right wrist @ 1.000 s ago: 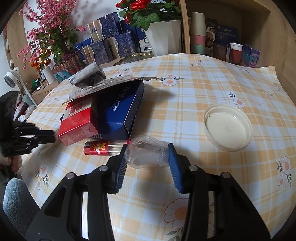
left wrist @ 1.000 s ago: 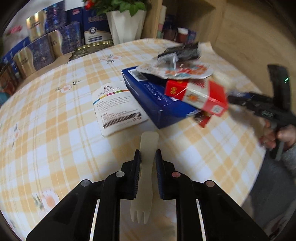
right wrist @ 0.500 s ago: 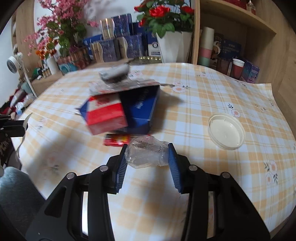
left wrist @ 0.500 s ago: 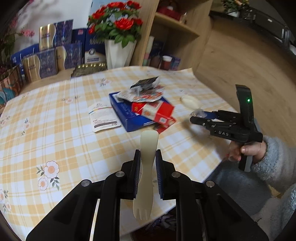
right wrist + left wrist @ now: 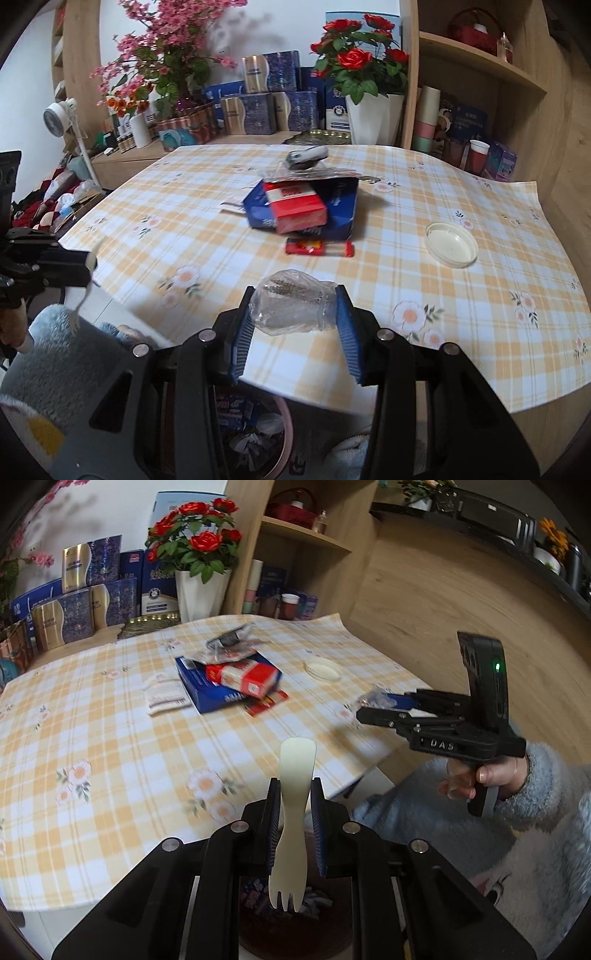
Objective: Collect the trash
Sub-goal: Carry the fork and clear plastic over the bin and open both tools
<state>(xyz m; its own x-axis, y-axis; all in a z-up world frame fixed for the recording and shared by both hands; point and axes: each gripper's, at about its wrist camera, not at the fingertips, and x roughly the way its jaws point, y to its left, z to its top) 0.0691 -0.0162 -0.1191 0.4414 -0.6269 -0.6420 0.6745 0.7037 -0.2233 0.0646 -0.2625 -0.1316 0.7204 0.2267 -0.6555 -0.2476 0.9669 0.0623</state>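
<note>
While the left gripper [image 5: 293, 825] pinches a plastic spork [image 5: 291, 812] and the right gripper [image 5: 295, 321] clamps a crumpled plastic wrapper [image 5: 291, 308], both hang over the bin [image 5: 258, 435] at the table's near edge — two pieces nearly binned. Left on the far table [image 5: 480, 295] — boxes [image 5: 303, 210], a red packet [image 5: 319, 247], a lid [image 5: 450, 243].

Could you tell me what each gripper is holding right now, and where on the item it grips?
The left gripper pinches a cream plastic spork at its narrow mid-handle. The right gripper squeezes a crumpled clear plastic wrapper by its sides.

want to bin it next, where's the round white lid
In the right wrist view the round white lid lies on the tablecloth, right of the red stick packet.
</note>
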